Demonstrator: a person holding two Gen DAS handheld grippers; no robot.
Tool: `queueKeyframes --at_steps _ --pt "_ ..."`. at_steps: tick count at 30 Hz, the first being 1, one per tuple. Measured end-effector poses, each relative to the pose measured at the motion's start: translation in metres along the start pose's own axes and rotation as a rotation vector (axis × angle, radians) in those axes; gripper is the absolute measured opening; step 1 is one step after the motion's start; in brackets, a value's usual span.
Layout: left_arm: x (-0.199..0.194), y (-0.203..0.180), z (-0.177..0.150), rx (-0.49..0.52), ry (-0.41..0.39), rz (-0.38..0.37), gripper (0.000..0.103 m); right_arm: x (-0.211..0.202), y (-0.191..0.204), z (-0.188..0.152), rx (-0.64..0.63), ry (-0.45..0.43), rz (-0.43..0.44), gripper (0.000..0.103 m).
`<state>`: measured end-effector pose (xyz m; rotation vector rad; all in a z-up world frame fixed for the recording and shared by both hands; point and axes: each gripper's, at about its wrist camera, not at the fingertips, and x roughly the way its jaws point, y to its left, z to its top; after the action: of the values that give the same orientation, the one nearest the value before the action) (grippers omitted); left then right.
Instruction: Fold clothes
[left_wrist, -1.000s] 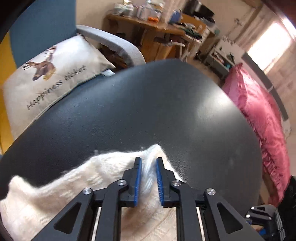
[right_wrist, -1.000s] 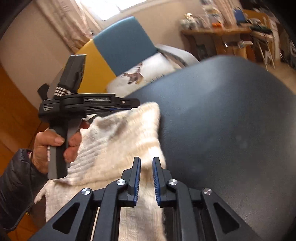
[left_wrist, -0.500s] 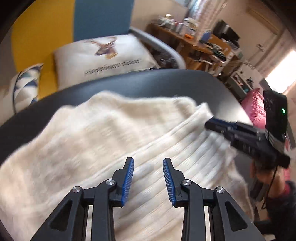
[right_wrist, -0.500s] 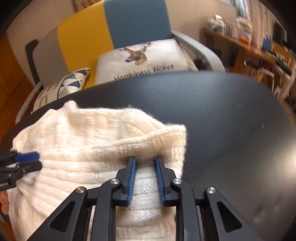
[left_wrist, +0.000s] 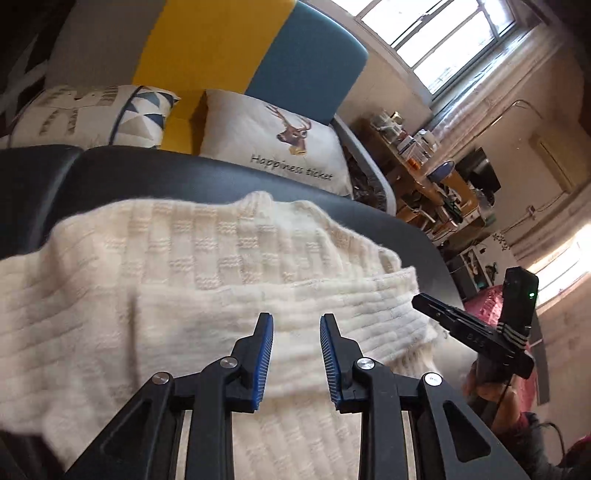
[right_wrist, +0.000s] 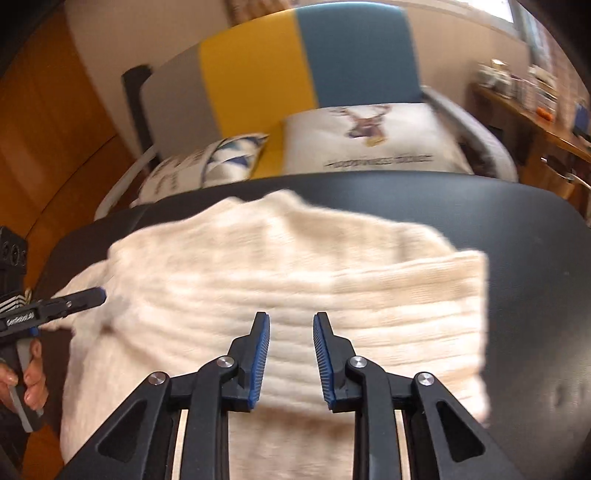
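Your cream knitted sweater (left_wrist: 207, 266) now lies spread across the black table (left_wrist: 155, 173), one part folded over the front of it as a ribbed band. A second ago it was only a bunched heap at the table's near edge. Your left tongs (left_wrist: 296, 325) stand apart above the knit, pinching nothing; a second ago they had a tuft between the pads, and they have just narrowed a little. Your right tongs (right_wrist: 291, 325) have just been opening and hang apart over the folded band, nothing between them. The deer cushion (left_wrist: 280, 140) sits on the chair beyond the table.
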<state>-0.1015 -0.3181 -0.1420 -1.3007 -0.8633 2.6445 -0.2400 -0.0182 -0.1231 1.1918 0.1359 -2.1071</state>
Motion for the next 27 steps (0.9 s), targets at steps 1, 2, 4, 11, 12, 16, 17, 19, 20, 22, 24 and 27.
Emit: queueKeyframes --at_steps 1,2,4,11,12,16,17,19,20,22,24,27 --pt "-0.008 0.010 -0.006 -0.021 -0.012 0.028 0.027 0.005 0.010 -0.001 -0.019 0.009 0.009 0.024" --pt "-0.014 0.022 -0.011 -0.057 -0.017 0.033 0.027 0.011 0.019 -0.002 -0.029 0.023 0.012 0.024" --pt "-0.024 0.044 -0.017 -0.117 -0.026 0.066 0.027 0.023 0.031 -0.003 -0.033 0.049 0.020 0.024" --pt "-0.016 0.079 -0.007 -0.167 0.018 0.064 0.038 0.037 0.045 -0.007 -0.003 0.079 0.016 0.024" --pt "-0.009 0.079 -0.003 -0.167 0.036 0.064 0.038 0.038 0.045 -0.007 -0.002 0.081 0.015 0.024" --pt "0.018 0.071 0.006 -0.123 0.079 0.070 0.020 0.039 0.047 -0.005 -0.008 0.082 -0.005 0.024" --pt "0.020 0.066 0.007 -0.099 0.070 0.069 0.009 0.038 0.047 -0.004 -0.012 0.076 -0.010 0.024" --pt "0.015 0.062 0.010 -0.092 0.028 0.062 0.007 0.037 0.048 0.000 -0.013 0.061 -0.020 0.024" --pt "0.011 0.061 0.011 -0.099 0.002 0.057 0.007 0.037 0.047 0.002 -0.011 0.054 -0.020 0.024" --pt "0.001 0.060 0.014 -0.099 -0.041 0.060 0.007 0.042 0.046 0.003 -0.009 0.068 -0.026 0.024" --pt "-0.002 0.060 0.017 -0.090 -0.051 0.096 0.007 0.052 0.043 0.002 0.003 0.091 -0.033 0.024" --pt "0.017 0.066 0.015 -0.072 0.028 0.194 0.008 0.058 0.039 -0.002 0.024 0.084 -0.022 0.024"
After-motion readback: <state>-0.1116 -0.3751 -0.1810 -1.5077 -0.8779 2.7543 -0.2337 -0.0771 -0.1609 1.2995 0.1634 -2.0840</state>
